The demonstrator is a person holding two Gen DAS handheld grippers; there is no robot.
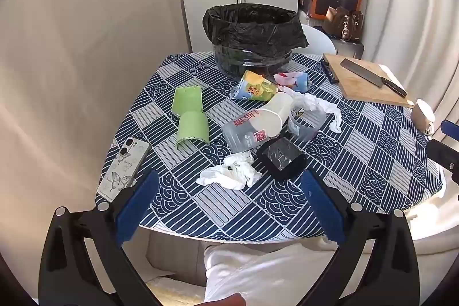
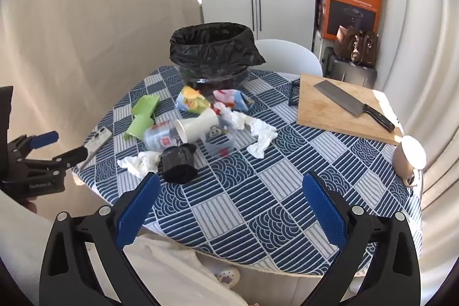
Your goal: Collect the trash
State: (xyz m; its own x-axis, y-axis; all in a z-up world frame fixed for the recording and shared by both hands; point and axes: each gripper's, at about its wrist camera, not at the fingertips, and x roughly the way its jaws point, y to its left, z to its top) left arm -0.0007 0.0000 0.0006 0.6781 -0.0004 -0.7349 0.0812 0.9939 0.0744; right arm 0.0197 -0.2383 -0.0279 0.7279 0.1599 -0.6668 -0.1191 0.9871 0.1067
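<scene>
Nearest us, our left gripper (image 1: 229,205) hangs over the table's (image 1: 373,162) near edge with its blue pads spread wide, holding nothing. Just ahead of its fingertips lie a crumpled white tissue (image 1: 229,169) and a black wrapper (image 1: 282,158). Beyond them the trash clusters: a clear cup (image 1: 243,132), a paper cup (image 1: 272,112), snack packets (image 1: 254,86) (all short of the bin). We see the bag-lined bin (image 1: 252,40) standing at the far edge. Our right gripper (image 2: 231,204) is equally wide, empty, above bare cloth.
</scene>
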